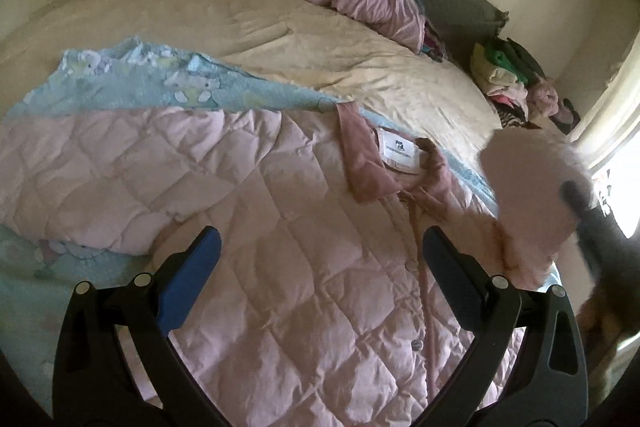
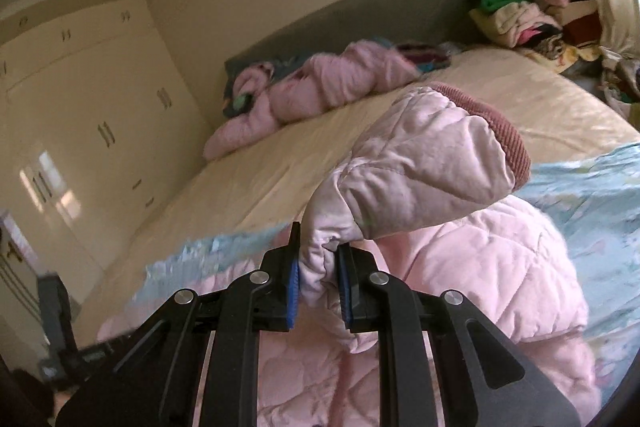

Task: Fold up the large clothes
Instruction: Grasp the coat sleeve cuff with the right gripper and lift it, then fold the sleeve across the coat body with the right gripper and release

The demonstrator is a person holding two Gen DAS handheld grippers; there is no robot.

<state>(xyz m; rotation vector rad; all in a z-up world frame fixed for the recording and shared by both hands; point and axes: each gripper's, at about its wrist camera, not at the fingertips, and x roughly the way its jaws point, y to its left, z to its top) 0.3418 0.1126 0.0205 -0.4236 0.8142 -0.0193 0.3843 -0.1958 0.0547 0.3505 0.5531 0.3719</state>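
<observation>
Jacket (image 1: 280, 247) spread buttoned on bed (image 1: 240, 23) | right gripper (image 2: 316, 291) fingers pinch lifted sleeve (image 2: 420, 163) | left gripper (image 1: 320, 251) wide open, empty | folding barely begun

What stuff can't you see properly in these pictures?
- Left wrist view: the lifted sleeve is a motion-blurred pink smear, so the right gripper holding it cannot be made out.
- Left wrist view: the writing on the jacket's white label is too small.
- Right wrist view: the jacket's lower part is hidden behind the right gripper.
</observation>
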